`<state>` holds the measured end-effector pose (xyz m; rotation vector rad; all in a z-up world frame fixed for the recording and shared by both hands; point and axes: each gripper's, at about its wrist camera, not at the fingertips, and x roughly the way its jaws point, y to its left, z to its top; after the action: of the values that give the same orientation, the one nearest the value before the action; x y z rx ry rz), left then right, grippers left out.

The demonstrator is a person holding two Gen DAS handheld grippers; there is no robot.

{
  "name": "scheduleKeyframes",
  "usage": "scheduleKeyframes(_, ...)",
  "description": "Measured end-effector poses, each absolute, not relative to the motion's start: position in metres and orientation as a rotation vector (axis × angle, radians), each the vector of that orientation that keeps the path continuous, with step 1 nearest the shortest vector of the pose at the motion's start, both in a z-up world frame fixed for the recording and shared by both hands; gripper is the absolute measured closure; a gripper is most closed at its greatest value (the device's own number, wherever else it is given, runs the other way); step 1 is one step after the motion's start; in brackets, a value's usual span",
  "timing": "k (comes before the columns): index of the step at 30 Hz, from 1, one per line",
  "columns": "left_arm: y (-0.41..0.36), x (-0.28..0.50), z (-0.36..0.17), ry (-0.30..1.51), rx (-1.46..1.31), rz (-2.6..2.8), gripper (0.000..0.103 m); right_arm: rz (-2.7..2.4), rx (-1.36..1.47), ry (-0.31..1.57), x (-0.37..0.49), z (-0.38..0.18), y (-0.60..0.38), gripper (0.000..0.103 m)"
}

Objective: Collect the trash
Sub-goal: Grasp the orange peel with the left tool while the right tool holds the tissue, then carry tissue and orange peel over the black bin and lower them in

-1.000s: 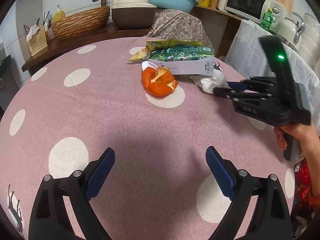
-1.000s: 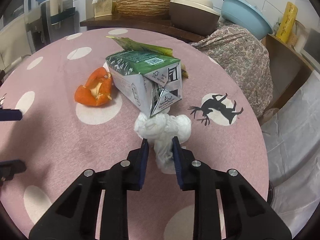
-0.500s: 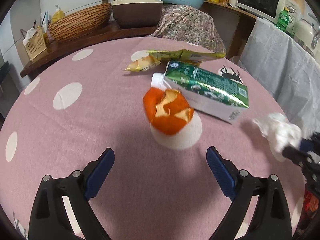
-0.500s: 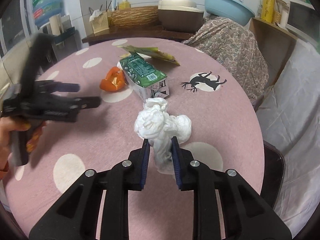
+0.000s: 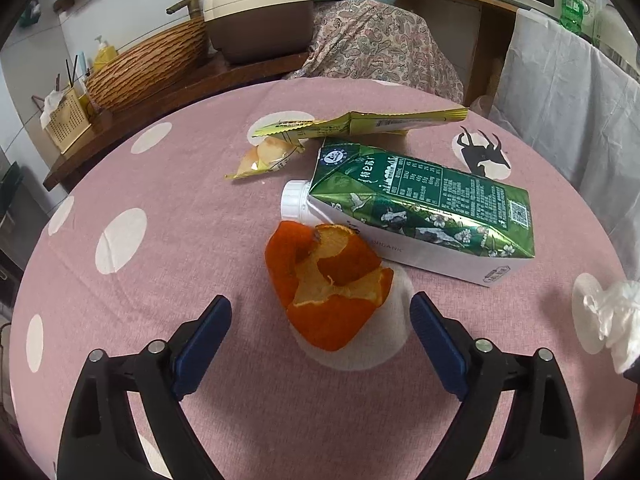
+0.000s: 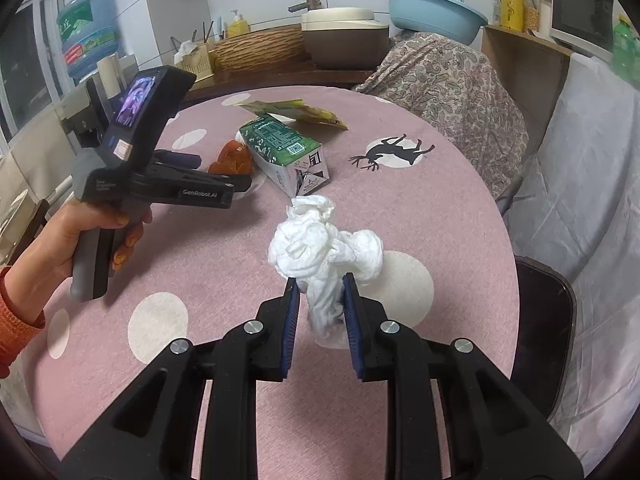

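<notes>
The orange peel point(image 5: 332, 292) is framed by the left gripper point(image 5: 320, 334), whose wide jaws are closing without touching it; a green milk carton point(image 5: 420, 216) marked "ORGANIC" lies against it. The crumpled tissue point(image 6: 324, 248) is clamped above the pink tablecloth point(image 6: 200, 264) in the right gripper point(image 6: 318, 312).

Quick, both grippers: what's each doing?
Left gripper: jaws closing around the orange peel, not yet touching.
Right gripper: shut on the crumpled tissue.

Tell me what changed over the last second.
The left tool closed in on the orange peel, its jaws now closing around it without touching. The right tool lifted the crumpled tissue off the table. Milk carton and yellow wrapper stayed put.
</notes>
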<state>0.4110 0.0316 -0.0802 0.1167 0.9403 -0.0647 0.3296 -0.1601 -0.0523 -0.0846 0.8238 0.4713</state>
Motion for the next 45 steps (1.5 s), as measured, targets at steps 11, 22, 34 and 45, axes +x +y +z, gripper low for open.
scheduleKeyframes(11,0.029,0.409,-0.077,0.89,0.073,-0.07,0.063,0.466,-0.026,0.81,0.32,-0.053,-0.167,0.08)
scheduleKeyframes(22,0.039,0.373,-0.07,0.864,0.003,-0.11,0.083,0.476,0.054,0.792,0.308,-0.056,-0.174,0.08)
scheduleKeyframes(34,0.003,0.284,-0.051,0.814,-0.052,-0.265,0.084,0.454,0.184,0.747,0.275,-0.063,-0.198,0.08)
scheduleKeyframes(45,-0.088,0.245,-0.041,0.781,-0.009,-0.442,0.084,0.328,0.31,0.673,0.23,-0.073,-0.262,0.08)
